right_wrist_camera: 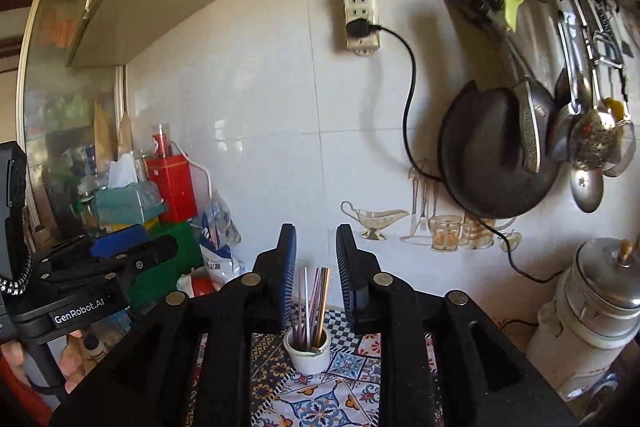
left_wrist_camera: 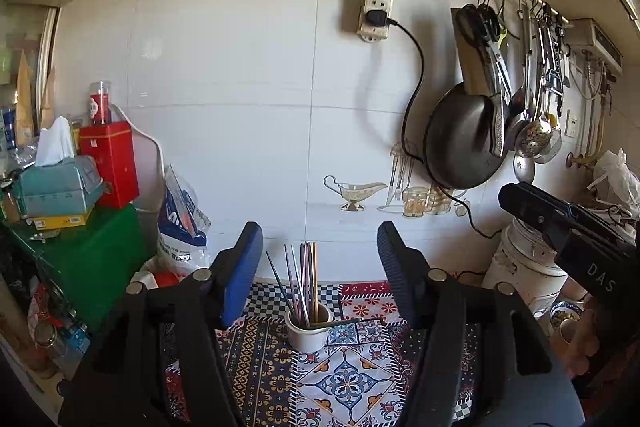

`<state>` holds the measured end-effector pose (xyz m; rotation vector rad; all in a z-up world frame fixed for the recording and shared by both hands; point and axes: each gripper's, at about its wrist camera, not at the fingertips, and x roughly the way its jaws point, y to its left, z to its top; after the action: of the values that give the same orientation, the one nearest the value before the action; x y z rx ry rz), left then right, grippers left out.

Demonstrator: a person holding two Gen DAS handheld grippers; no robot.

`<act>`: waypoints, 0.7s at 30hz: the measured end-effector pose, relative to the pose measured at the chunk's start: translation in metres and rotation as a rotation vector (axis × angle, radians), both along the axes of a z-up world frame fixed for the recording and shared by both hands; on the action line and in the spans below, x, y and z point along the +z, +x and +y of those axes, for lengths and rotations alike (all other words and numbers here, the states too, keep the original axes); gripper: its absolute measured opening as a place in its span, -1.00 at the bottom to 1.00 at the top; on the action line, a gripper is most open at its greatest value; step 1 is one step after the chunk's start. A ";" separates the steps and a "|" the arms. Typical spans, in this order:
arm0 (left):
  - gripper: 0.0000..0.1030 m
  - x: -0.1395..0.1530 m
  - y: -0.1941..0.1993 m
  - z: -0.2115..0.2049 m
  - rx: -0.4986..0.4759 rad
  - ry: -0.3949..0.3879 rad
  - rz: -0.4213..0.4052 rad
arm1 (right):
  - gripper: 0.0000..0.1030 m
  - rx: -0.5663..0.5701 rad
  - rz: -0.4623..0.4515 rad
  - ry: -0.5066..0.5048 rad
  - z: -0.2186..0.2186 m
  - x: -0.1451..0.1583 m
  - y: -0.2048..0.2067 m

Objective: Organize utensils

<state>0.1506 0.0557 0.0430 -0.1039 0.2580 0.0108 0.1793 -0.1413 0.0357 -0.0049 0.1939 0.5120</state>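
thin mixed-colour chopsticks upright in white cup

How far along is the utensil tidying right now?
Nearly done, by the look of it. The chopsticks stand bundled in the white cup on the patterned cloth. Nothing is in hand: the left gripper and right gripper are both open and empty. One dark stick lies beside the cup.
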 end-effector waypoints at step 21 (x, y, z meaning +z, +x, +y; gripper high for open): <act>0.95 -0.006 -0.065 0.003 0.044 -0.028 -0.036 | 1.00 -0.192 -0.110 0.005 -0.009 0.002 -0.086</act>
<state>0.0852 0.0583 0.0371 -0.1378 0.2201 0.0490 0.0937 -0.1503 0.0379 -0.0097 0.0843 0.3199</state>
